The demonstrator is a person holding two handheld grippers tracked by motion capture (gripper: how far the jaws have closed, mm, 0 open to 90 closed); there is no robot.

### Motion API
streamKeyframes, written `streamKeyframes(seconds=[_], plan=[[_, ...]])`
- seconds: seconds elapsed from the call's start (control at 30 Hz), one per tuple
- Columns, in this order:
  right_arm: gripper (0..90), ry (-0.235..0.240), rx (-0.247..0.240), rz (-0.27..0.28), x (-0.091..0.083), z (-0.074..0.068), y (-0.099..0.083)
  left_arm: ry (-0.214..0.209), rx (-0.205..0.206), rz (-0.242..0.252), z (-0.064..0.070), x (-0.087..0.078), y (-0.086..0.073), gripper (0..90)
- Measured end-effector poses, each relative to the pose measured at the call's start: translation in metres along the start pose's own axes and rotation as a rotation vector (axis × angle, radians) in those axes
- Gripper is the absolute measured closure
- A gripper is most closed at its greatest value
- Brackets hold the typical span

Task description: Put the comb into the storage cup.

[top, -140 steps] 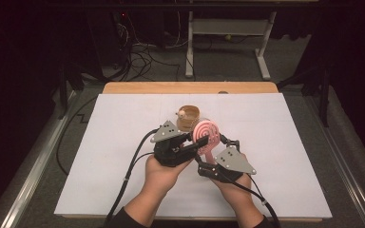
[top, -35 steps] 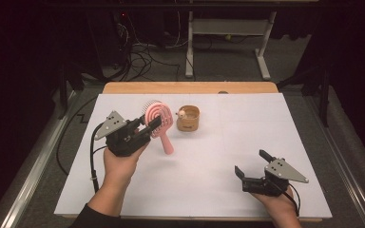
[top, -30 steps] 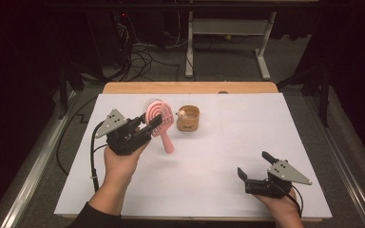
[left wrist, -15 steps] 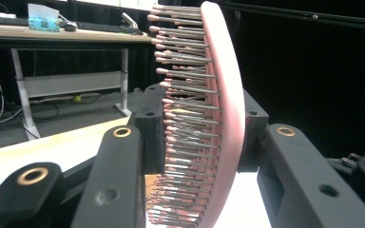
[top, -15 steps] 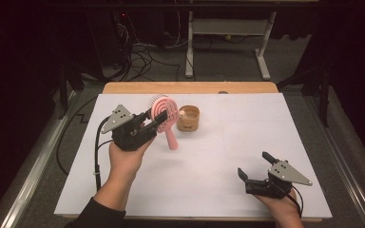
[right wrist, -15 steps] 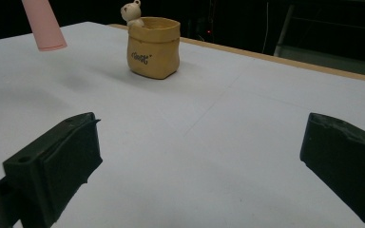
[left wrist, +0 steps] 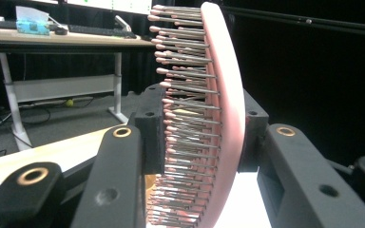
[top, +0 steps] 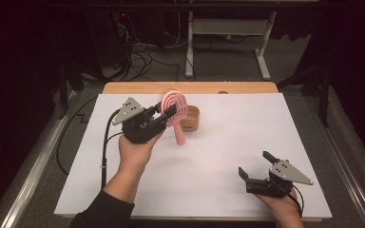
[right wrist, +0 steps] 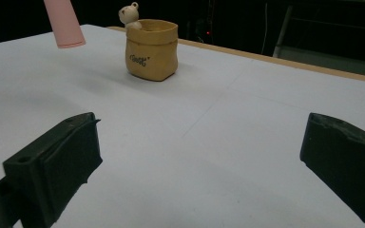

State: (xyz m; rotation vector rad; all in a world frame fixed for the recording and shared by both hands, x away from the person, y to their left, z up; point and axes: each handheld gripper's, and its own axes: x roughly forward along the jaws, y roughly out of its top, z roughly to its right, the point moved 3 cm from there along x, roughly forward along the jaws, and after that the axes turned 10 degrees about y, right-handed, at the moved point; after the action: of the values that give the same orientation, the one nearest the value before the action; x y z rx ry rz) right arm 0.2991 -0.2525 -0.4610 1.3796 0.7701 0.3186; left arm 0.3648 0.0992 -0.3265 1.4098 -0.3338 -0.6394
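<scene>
Pink hairbrush (top: 175,108), tan bear pot (top: 190,118), white table (top: 218,161).

The white tabletop (top: 218,156) is evenly and brightly lit from above, while the surroundings sink into near-black; shadows under the yellow pot (right wrist: 152,50) are soft and faint; the high view is slightly grainy; in the left gripper view the pink brush (left wrist: 218,118) is sharp, the near black fingers (left wrist: 119,185) soft.

White table (top: 228,190); desk frame (top: 228,28) on far floor, cables (top: 142,52) at far left; monitor desk (left wrist: 52,40).
</scene>
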Motion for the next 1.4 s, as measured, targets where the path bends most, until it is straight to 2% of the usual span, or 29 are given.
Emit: streamKeyframes(seconds=[0.1, 0.6, 0.93, 1.2, 1.4], plan=[[0.1, 0.000, -0.003, -0.001, 0.000, -0.001, 0.000, -0.006, -0.008, 0.005, 0.001, 0.004, 0.002, 63.0], [0.1, 0.001, -0.014, 0.007, -0.001, -0.002, 0.002, -0.013, 0.013, 0.008, 0.009, 0.022, 0.015, 63.0], [0.1, 0.004, -0.018, 0.010, -0.001, -0.003, 0.002, -0.010, 0.000, 0.019, 0.006, 0.030, 0.021, 63.0], [0.1, 0.002, -0.012, 0.021, -0.003, -0.003, 0.003, -0.017, 0.005, 0.034, 0.012, 0.036, 0.033, 63.0], [0.1, -0.001, -0.020, 0.021, -0.004, -0.003, 0.003, -0.009, -0.003, 0.038, 0.010, 0.041, 0.039, 63.0]])
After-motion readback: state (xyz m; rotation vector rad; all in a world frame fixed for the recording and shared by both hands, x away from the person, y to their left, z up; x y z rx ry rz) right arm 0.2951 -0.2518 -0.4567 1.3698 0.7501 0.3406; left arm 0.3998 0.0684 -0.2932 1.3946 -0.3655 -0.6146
